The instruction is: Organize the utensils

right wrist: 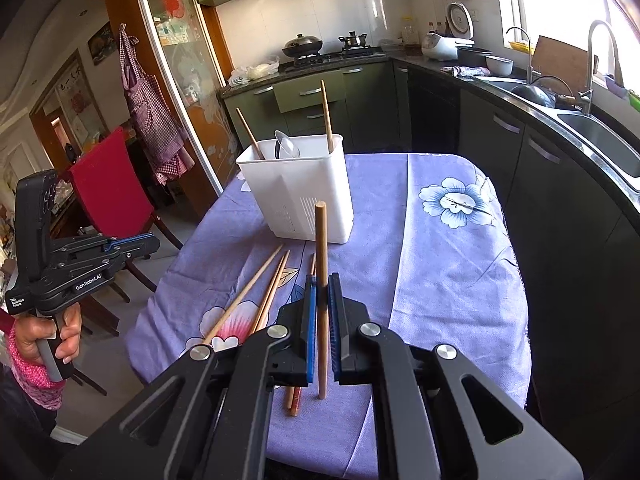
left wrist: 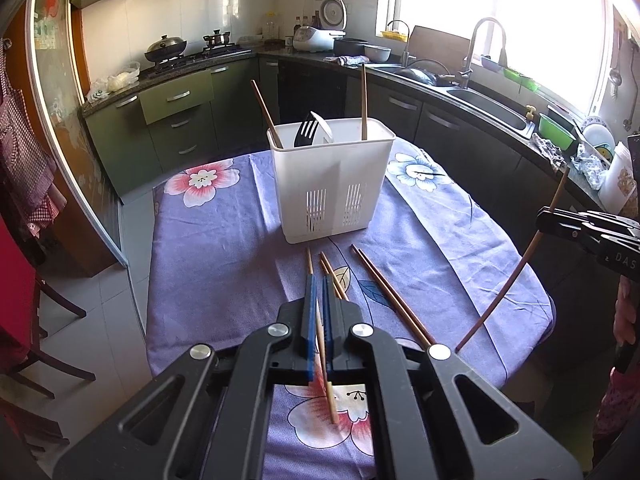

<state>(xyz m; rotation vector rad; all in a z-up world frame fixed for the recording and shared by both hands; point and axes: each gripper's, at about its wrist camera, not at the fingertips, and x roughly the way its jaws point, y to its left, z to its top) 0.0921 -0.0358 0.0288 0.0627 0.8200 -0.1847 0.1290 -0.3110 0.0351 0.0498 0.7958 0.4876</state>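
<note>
Two chopsticks are off the table: your left gripper (left wrist: 319, 280) pinches a pale chopstick (left wrist: 325, 364), your right gripper (right wrist: 323, 280) clamps a brown chopstick (right wrist: 321, 300), with the white caddy (left wrist: 332, 184) ahead of both.

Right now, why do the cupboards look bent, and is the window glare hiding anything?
Left wrist view: the window is blown out white, so nothing outside shows; the cupboards bow from the fisheye lens. Right wrist view: the same glare fills the top right corner, and the counter curves. In both, the white utensil holder and purple tablecloth stay sharp and evenly lit.
</note>
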